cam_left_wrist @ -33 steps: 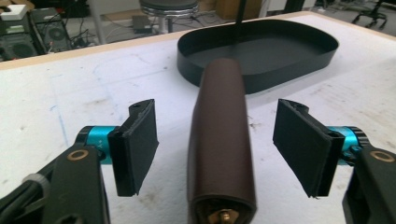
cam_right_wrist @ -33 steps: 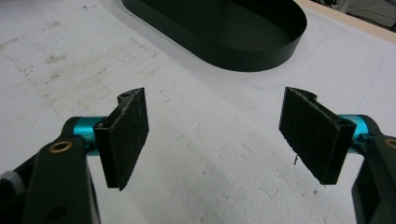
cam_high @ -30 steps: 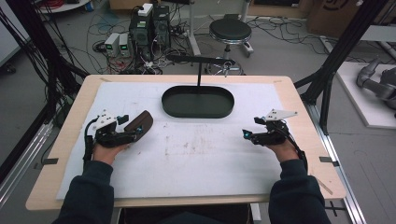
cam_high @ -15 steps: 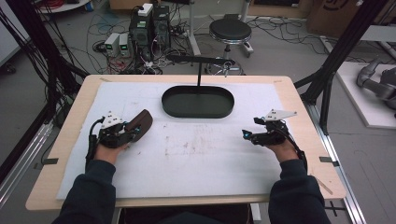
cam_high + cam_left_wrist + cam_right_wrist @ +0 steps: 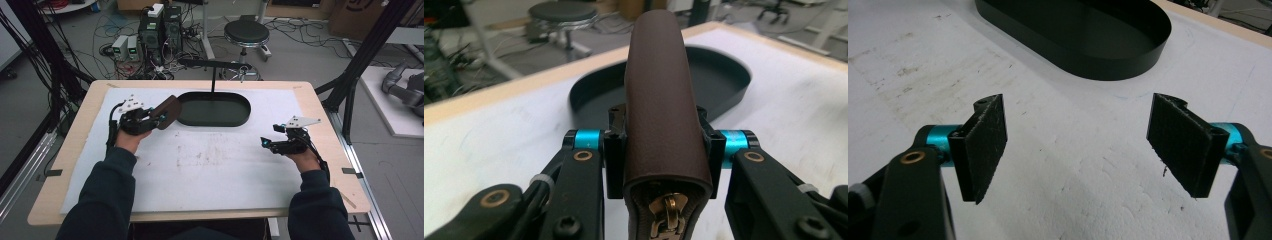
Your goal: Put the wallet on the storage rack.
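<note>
1. High view: the left tool (image 5: 161,119) is clamped on a brown pouch (image 5: 167,111) and holds it clear of the white sheet (image 5: 210,165) that covers the tabletop (image 5: 320,107).
2. The pouch sits just beside the left end of the black oval tray (image 5: 214,109), which lies at the far middle of the sheet.
3. Left gripper view: both pads press the sides of the pouch (image 5: 663,100), one on each flank, with the jaws pulled in tight against the leather.
4. The pouch stands on edge between them, its rounded spine up and its brass zip pull (image 5: 667,207) at the near end, pointing down.
5. Beyond the pouch the tray (image 5: 724,80) shows its open inside.
6. High view: the right tool (image 5: 267,144) rests low over the right side of the sheet, well apart from the pouch and the tray.
7. Right gripper view: the right tool (image 5: 1078,135) has its jaws spread wide, with only bare white sheet (image 5: 1068,165) between the two dark pads (image 5: 985,145).
8. The tray (image 5: 1083,37) lies ahead of it, some way off.
</note>
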Tool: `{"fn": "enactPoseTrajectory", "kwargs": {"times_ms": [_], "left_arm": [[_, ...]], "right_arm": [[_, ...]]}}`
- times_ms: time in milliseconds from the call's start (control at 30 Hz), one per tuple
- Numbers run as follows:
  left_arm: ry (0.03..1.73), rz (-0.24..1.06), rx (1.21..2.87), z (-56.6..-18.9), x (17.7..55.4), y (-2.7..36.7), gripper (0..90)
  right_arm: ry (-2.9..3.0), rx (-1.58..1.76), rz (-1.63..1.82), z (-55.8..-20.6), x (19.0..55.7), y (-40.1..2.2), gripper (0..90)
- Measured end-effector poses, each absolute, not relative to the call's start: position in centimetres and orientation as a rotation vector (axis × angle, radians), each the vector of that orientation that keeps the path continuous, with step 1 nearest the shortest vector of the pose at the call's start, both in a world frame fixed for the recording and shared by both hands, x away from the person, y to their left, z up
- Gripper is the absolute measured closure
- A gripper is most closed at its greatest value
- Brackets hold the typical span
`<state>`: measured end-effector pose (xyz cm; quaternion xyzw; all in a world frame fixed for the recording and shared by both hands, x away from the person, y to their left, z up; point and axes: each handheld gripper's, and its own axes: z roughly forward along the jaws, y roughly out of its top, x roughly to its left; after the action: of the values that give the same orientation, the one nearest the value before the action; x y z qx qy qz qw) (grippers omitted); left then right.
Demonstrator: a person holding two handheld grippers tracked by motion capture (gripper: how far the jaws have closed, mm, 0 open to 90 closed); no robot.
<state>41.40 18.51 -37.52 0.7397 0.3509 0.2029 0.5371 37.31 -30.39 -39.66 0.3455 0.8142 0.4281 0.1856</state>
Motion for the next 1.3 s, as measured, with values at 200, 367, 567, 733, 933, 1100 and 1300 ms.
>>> {"fn": "enactPoseTrajectory", "kwargs": {"times_ms": [200,367,567,733,933,1100,1300], "left_arm": [[0.779,0.455,1.795,-36.3,45.0,15.1,65.3],[0.757,0.44,1.83,-36.2,47.2,12.5,65.2],[0.726,0.381,1.831,-36.8,48.9,10.0,65.1],[0.761,0.337,1.852,-38.4,50.4,8.2,64.9],[0.807,0.256,1.862,-40.5,51.6,7.4,64.8],[0.866,0.216,1.872,-41.6,52.5,7.6,64.3],[0.964,0.292,1.864,-41.4,52.6,8.1,49.7]], "right_arm": [[2.283,0.975,1.219,-39.5,37.2,-30.7,24.4],[2.272,0.98,1.231,-39.4,37.1,-30.9,24.4],[2.262,0.98,1.237,-39.3,37.0,-31.2,24.4],[2.254,0.984,1.245,-39.3,37.0,-31.3,24.4],[2.258,0.986,1.25,-39.4,37.2,-31.4,24.4],[2.256,0.987,1.247,-39.4,37.2,-31.5,24.4],[2.254,0.985,1.246,-39.4,37.1,-31.5,24.4]]}}
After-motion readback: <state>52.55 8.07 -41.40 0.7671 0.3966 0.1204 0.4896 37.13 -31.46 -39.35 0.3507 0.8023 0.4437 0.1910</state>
